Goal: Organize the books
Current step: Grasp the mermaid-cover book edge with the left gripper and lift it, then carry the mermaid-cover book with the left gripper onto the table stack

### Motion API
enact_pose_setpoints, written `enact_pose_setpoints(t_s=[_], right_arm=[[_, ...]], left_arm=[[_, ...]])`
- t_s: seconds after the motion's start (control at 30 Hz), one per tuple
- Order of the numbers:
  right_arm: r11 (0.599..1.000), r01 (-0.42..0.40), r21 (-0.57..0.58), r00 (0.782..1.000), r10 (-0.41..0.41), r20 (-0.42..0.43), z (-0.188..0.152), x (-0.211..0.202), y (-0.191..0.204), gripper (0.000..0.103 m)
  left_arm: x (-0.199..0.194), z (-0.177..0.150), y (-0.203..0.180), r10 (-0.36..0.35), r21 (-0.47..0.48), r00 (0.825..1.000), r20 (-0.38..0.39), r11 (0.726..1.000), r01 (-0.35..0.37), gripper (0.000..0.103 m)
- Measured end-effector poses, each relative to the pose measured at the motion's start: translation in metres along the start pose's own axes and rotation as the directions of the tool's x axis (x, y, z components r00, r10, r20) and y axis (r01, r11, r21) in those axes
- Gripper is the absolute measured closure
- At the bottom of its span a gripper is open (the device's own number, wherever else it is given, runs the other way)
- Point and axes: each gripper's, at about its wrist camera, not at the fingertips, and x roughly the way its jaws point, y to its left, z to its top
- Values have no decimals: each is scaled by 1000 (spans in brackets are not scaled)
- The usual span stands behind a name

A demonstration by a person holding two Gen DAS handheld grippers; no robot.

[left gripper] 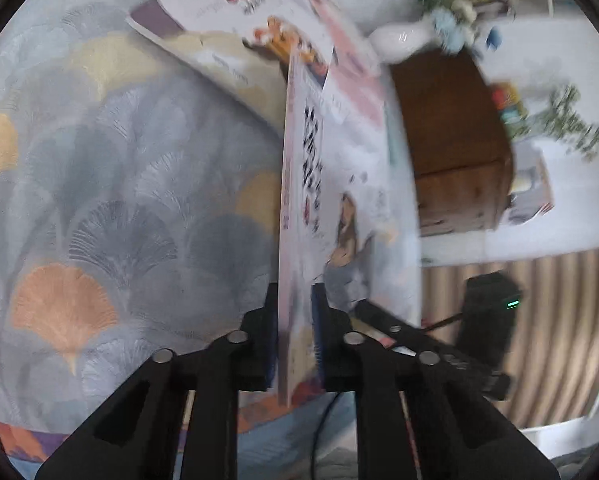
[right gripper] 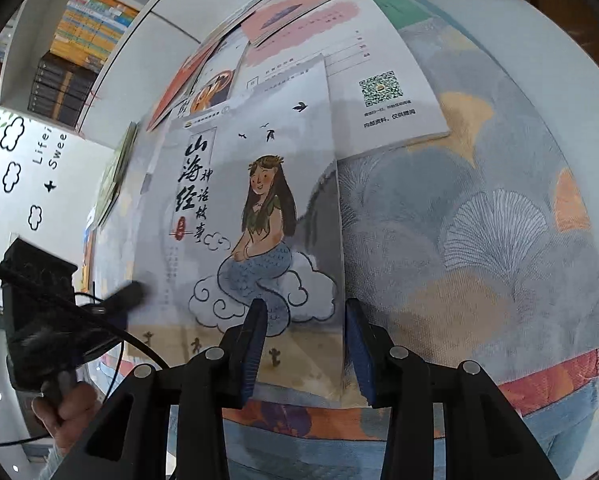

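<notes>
Your left gripper (left gripper: 293, 336) clenched on mermaid-cover book (left gripper: 299, 208), lifted on edge over ginkgo-print cloth (left gripper: 119, 200); long axis runs straight ahead; your right gripper (right gripper: 305, 344) released, straddling its right edge

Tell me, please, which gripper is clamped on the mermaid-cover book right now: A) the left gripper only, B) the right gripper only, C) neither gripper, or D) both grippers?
A: the left gripper has its pads pressed on both sides of the mermaid-cover book, seen edge-on, while the right gripper stands open, its pads apart with nothing between them.
</notes>
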Motion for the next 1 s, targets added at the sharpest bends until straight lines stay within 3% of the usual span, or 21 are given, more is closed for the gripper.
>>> enact_pose_setpoints(t_s=[0.07, 0.13, 0.2, 0.27, 0.33, 0.47, 0.57, 0.63, 0.7, 0.8, 0.87, 0.9, 0.93, 1.0], right_arm=[[1000, 10, -14, 1000, -9, 2, -2, -1, 1, 64], [1000, 7, -10, 1000, -7, 2, -3, -1, 2, 63], [1000, -9, -4, 1000, 9, -19, 2, -1, -1, 63], [1000, -8, 21, 999, 9, -43, 8, -7, -10, 60], [998, -13, 57, 1000, 13, -12, 14, -19, -21, 44], [968, -195, 156, 980, 197, 8, 20, -27, -44, 39], [940, -253, 230, 966, 258, 10, 20, -18, -56, 39], [902, -325, 282, 943, 333, 21, 18, -12, -65, 36], [857, -394, 332, 912, 408, 30, 18, -4, -72, 30], [780, -465, 418, 872, 484, 67, 22, 11, -78, 29], [776, -475, 415, 868, 490, 77, 26, 11, -72, 40], [782, -481, 397, 866, 494, 75, 28, 10, -66, 54], [804, -463, 373, 878, 473, 70, 30, 8, -60, 57], [881, -376, 287, 925, 373, 68, 32, -1, -43, 61]], left_arm=[[10, -1, -7, 17, 18, 1000, -12, 1000, -16, 94], [12, 1, -10, -13, 8, 1000, -17, 1000, 13, 94], [12, 4, -11, -85, -37, 996, -11, 996, 85, 94], [5, 9, -9, -204, -109, 979, 1, 973, 203, 94], [2, 11, -11, -266, -138, 964, 11, 954, 265, 94], [6, 19, -13, -333, -188, 943, 9, 925, 329, 94], [10, 20, -9, -393, -249, 919, 13, 889, 384, 93], [9, 17, -6, -437, -288, 899, 21, 859, 424, 93], [11, 16, -5, -456, -300, 890, 14, 847, 439, 93], [16, 20, -6, -464, -298, 885, -23, 849, 437, 93], [17, 21, -7, -457, -296, 889, -30, 853, 429, 93], [16, 22, -8, -440, -282, 898, -31, 865, 414, 93], [15, 23, -10, -424, -267, 905, -37, 877, 400, 93], [11, 23, -15, -357, -206, 932, -55, 918, 339, 94]])
